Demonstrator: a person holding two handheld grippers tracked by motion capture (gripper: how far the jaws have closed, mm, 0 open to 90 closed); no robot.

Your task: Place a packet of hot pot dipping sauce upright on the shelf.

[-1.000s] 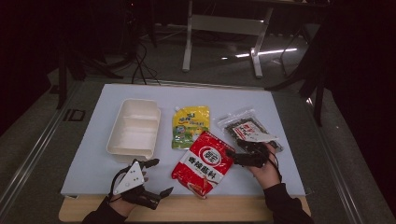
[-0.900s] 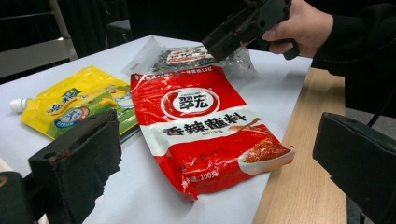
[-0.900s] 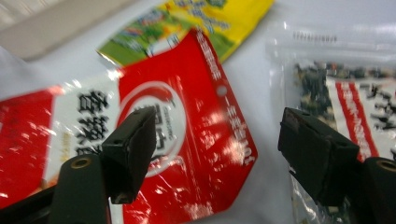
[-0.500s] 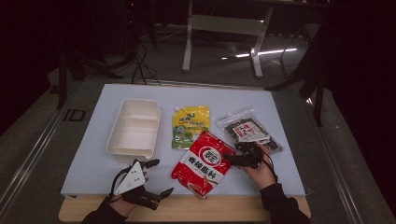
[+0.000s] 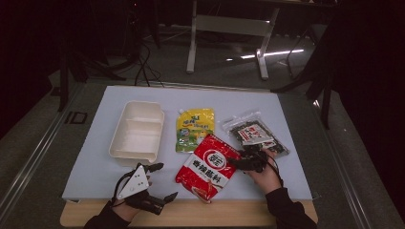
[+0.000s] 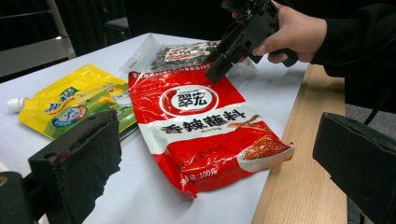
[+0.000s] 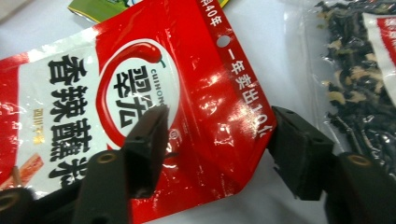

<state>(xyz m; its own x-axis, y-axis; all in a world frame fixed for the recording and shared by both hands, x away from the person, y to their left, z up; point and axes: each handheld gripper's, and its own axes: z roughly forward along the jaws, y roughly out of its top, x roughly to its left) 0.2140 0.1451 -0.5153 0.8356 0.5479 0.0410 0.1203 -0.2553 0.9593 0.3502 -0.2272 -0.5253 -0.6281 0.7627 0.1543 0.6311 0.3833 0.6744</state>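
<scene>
Red pouch [image 5: 208,165] lies flat on the surface between both hands, its upper right corner now between the jaws of the right tool [image 7: 217,144], which have just been closing without yet pinching, a grasp apparently imminent; left tool [image 5: 154,182] rests spread.

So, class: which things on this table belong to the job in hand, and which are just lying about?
In the job: red sachet; right hand-held gripper, jaws closing around its corner.
Lying about: yellow pouch; clear packet of dark dried bits; white tray.
</scene>
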